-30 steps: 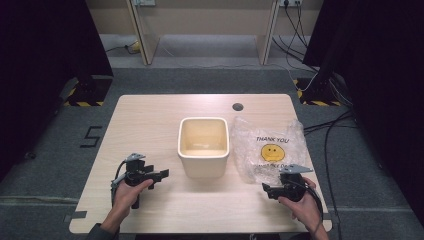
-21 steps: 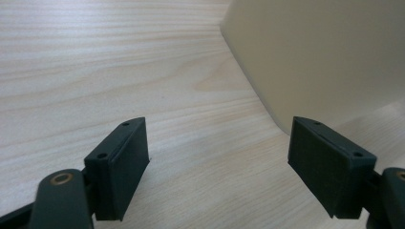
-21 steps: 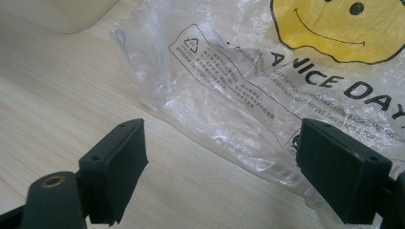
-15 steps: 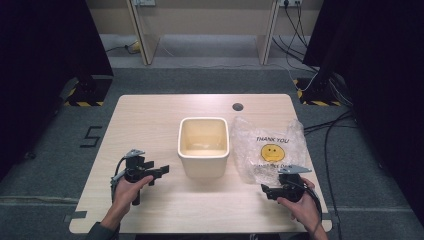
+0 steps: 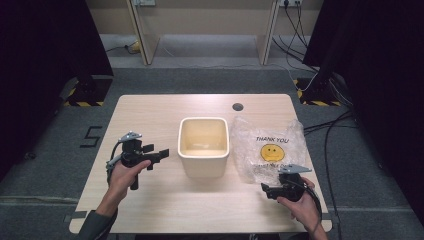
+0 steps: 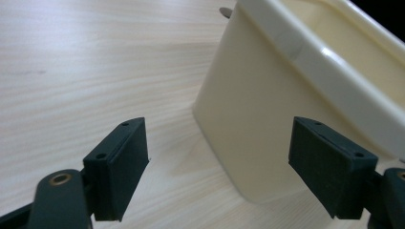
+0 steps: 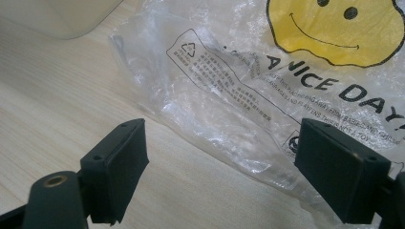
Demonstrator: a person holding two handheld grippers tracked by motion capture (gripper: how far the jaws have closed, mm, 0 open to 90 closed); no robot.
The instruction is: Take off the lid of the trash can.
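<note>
A cream plastic bin (image 5: pixel 204 146) stands upright at the table's middle, and its side wall (image 6: pixel 267 109) looms close in the left gripper view. To its right lies a crumpled clear plastic bag (image 5: pixel 270 150) printed with a yellow smiley (image 7: pixel 334 28). My left gripper (image 5: pixel 161 155) is held in a hand left of the bin, pointing at it, open and empty (image 6: pixel 219 176). My right gripper (image 5: pixel 266 190) sits near the table's front right, just short of the bag's near edge, open with nothing between its jaws (image 7: pixel 224 181).
The wooden table (image 5: pixel 150 115) has a round cable hole (image 5: pixel 238 106) at its far edge. Cables (image 5: pixel 330 125) trail over the floor on the right. A "5" mark (image 5: pixel 91 136) is on the floor at left.
My left gripper has shifted slightly right toward the bin. The right gripper, the bin and the bag have stayed put.
</note>
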